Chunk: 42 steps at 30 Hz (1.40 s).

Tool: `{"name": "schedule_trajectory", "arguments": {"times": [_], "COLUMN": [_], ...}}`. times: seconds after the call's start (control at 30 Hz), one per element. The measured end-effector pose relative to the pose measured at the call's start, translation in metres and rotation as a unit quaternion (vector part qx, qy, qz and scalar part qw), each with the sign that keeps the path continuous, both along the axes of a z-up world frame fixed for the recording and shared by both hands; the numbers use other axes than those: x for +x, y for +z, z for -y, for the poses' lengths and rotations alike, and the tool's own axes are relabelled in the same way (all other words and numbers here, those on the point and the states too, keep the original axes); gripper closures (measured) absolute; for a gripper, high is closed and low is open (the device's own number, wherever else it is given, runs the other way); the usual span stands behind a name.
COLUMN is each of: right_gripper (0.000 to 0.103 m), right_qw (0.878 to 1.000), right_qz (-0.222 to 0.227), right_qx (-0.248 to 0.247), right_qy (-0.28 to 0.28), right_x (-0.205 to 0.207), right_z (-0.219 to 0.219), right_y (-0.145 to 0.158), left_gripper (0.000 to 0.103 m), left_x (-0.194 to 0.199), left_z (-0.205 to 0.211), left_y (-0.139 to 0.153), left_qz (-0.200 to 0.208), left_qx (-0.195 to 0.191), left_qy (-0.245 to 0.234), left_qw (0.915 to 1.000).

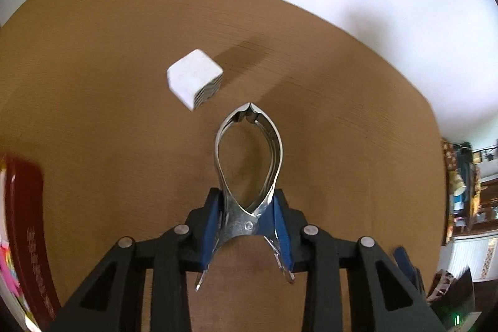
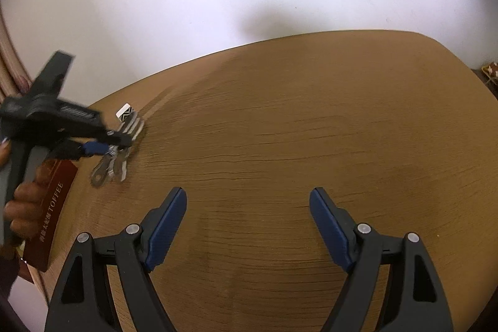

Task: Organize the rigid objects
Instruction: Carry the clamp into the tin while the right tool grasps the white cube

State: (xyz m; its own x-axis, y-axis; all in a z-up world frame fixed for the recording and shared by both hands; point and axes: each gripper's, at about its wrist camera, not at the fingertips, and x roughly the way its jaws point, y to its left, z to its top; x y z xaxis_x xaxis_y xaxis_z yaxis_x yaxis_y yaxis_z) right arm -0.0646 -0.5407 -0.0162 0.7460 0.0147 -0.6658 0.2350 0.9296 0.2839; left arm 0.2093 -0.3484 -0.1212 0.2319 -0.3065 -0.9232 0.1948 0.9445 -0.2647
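The left gripper (image 1: 249, 226) is squeezing the handles of metal tongs (image 1: 249, 151), whose tips are meeting just beside the white cube (image 1: 194, 77) on the table (image 1: 342, 114). The right gripper (image 2: 249, 226) is hanging spread apart and holding nothing, well away from the cube. A red toffee box (image 2: 51, 213) is lying near the cube's side of the table. Sorting seems barely begun: the cube is sitting loose, unplaced.
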Motion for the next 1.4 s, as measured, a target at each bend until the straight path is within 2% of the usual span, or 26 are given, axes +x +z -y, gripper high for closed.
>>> {"name": "schedule_trajectory", "arguments": {"times": [0.13,0.27,0.47,0.53,0.6,0.67,0.83,0.93,1.03,1.17,1.23,1.27,1.3,1.33,1.4], "right_gripper": [0.024,0.024,0.024,0.024,0.023,0.018,0.018,0.019,0.021,0.022,0.027,0.041,0.064,0.07,0.074], "right_qw": [1.0,1.0,0.999,0.998,0.996,0.989,0.972,0.959,0.95,0.941,0.94,0.938,0.937,0.934,0.93], "right_qz": [-0.005,-0.012,-0.04,-0.033,-0.021,-0.016,-0.022,-0.036,-0.052,-0.064,-0.071,-0.081,-0.089,-0.103,-0.128], "right_qx": [0.008,-0.004,-0.037,-0.04,-0.043,-0.066,-0.103,-0.137,-0.149,-0.164,-0.159,-0.159,-0.159,-0.161,-0.167], "right_qy": [-0.008,-0.007,-0.001,0.029,0.076,0.128,0.212,0.247,0.27,0.288,0.293,0.296,0.299,0.302,0.302], "right_x": [-0.001,0.001,0.013,0.019,0.03,0.052,0.127,0.161,0.205,0.237,0.25,0.257,0.261,0.268,0.275], "right_z": [0.006,0.003,-0.01,-0.021,-0.042,-0.068,-0.111,-0.134,-0.158,-0.171,-0.174,-0.176,-0.177,-0.18,-0.182], "right_y": [-0.001,-0.001,-0.001,0.006,0.019,0.035,0.058,0.059,0.051,0.048,0.044,0.041,0.038,0.033,0.024], "left_gripper": [0.07,0.07,0.07,0.07,0.07,0.07,0.07,0.07,0.07,0.07,0.07,0.07,0.07,0.07,0.07], "left_x": [-0.042,-0.081,-0.132,-0.15,-0.15,-0.156,-0.162,-0.157,-0.151,-0.143,-0.139,-0.139,-0.138,-0.137,-0.136], "left_z": [-0.031,-0.086,-0.177,-0.206,-0.226,-0.242,-0.267,-0.275,-0.281,-0.286,-0.287,-0.288,-0.288,-0.288,-0.289], "left_y": [0.028,0.059,0.089,0.095,0.097,0.096,0.093,0.089,0.089,0.089,0.088,0.088,0.088,0.087,0.085], "left_qz": [0.021,0.046,0.09,0.102,0.103,0.1,0.088,0.08,0.082,0.085,0.088,0.088,0.088,0.088,0.085], "left_qx": [-0.032,-0.055,-0.045,-0.036,-0.027,-0.029,-0.041,-0.047,-0.043,-0.038,-0.034,-0.035,-0.035,-0.034,-0.031], "left_qy": [0.0,0.018,0.065,0.079,0.086,0.095,0.108,0.113,0.117,0.122,0.121,0.121,0.12,0.117,0.117], "left_qw": [0.9992,0.9973,0.9928,0.991,0.9906,0.99,0.9894,0.9892,0.9888,0.9881,0.9882,0.9881,0.9883,0.9886,0.989]}}
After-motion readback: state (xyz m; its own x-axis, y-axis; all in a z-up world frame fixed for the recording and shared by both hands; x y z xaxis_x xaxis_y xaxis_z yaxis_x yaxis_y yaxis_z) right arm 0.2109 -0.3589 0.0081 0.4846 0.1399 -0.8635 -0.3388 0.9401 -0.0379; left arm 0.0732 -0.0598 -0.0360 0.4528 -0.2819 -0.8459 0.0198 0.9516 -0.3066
